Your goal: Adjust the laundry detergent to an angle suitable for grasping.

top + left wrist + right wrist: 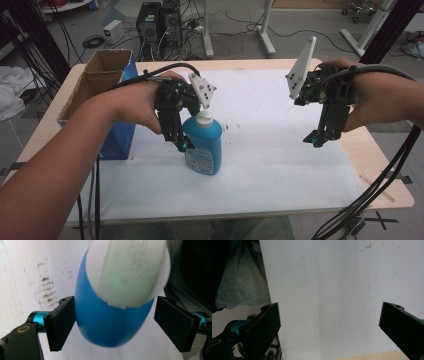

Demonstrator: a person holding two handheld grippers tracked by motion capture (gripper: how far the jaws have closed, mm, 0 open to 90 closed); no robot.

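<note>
- A blue bottle (203,146) with a white cap (204,118) stands upright on the white sheet (280,150) that covers the table (385,165). It is a little left of the middle.
- The label on the bottle is too small and blurry to read in the high view.
- In the left gripper view the bottle (110,322) is very close and fuzzy. Its cap (130,270) is cut off at the top edge, and its bottom is hidden behind its own round body.
- The left gripper (181,145) points down beside the bottle, on the bottle's left side in the high view. The hand (142,102) above it hides part of the tool.
- In the left gripper view the left gripper (113,326) has one jaw on each side of the bottle. One jaw is right at the blue side, and I cannot tell if it touches. The other jaw stands clear, with white sheet showing in the gap. So the jaws are apart and do not squeeze the bottle.
- The right gripper (315,140) hangs in the air over the right part of the sheet, well apart from the bottle.
- In the right gripper view the right gripper (329,325) has its jaws wide apart with nothing between them. Both jaws are cut off at the picture's edges.
- A brown cardboard box (100,80) stands at the table's left edge, with a blue box (120,140) just beside it. The person's arm hides part of both.
</note>
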